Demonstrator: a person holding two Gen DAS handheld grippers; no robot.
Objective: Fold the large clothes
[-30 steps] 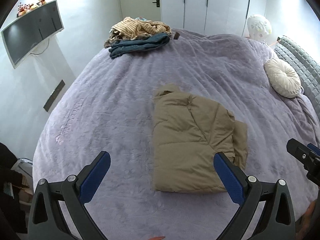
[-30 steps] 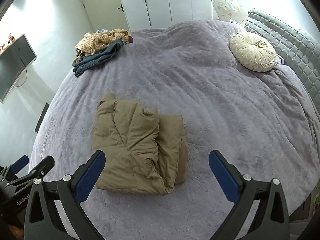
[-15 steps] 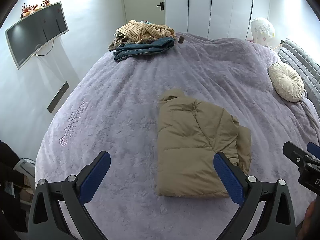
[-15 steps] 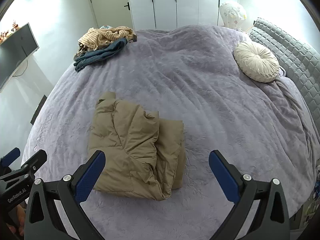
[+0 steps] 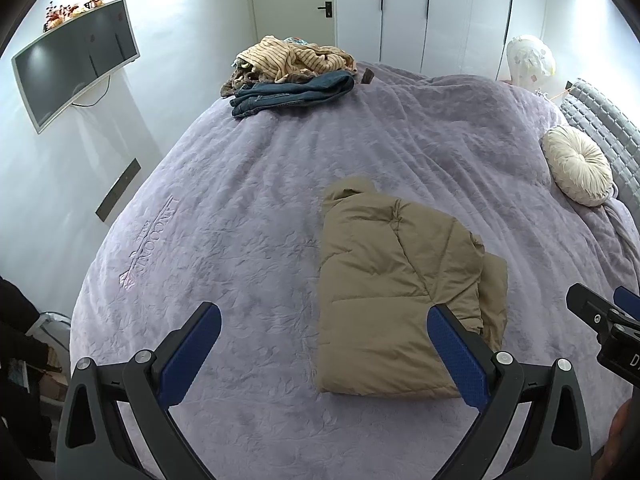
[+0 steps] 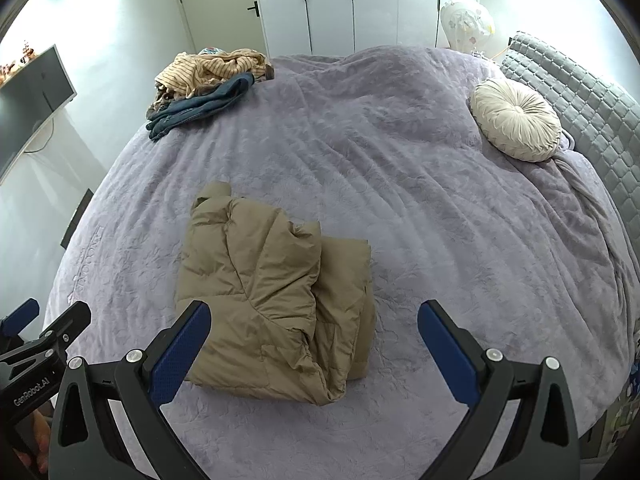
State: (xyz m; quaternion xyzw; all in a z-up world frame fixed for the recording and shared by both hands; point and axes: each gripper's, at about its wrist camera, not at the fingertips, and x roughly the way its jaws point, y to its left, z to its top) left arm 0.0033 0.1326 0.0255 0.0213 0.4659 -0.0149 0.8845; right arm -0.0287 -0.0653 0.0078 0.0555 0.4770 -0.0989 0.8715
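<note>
Left gripper (image 5: pixel 324 344) sits nearest the lens in its own view, fingers spread wide w/ nothing between them, hovering above the bed's near edge; right gripper (image 6: pixel 314 340) same: spread wide, empty, above the near edge. Each gripper shows at the side of the other's view, so they're side by side, apart. Just beyond them the tan puffer jacket (image 5: pixel 396 292) lies folded into a thick rough rectangle on the purple bedspread (image 5: pixel 248 208), near-centre of the bed, touching neither gripper. In right wrist view the jacket (image 6: pixel 272 292) shows a top layer bunched over a lower layer that sticks out on the right side; a small lobe pokes out at its far end. Embossed lettering on the bedspread left of the jacket, not readable. Further back on the right, a round cream pleated cushion (image 6: pixel 516 120) rests beside the grey quilted headboard (image 6: pixel 592 108). At the far left corner of the bed, a pile of clothes (image 5: pixel 292 72): striped beige items over dark blue denim, well apart from the jacket. Beyond: wall TV (image 5: pixel 76 64) on the left, white door and wardrobe (image 5: pixel 424 12) at the back.
</note>
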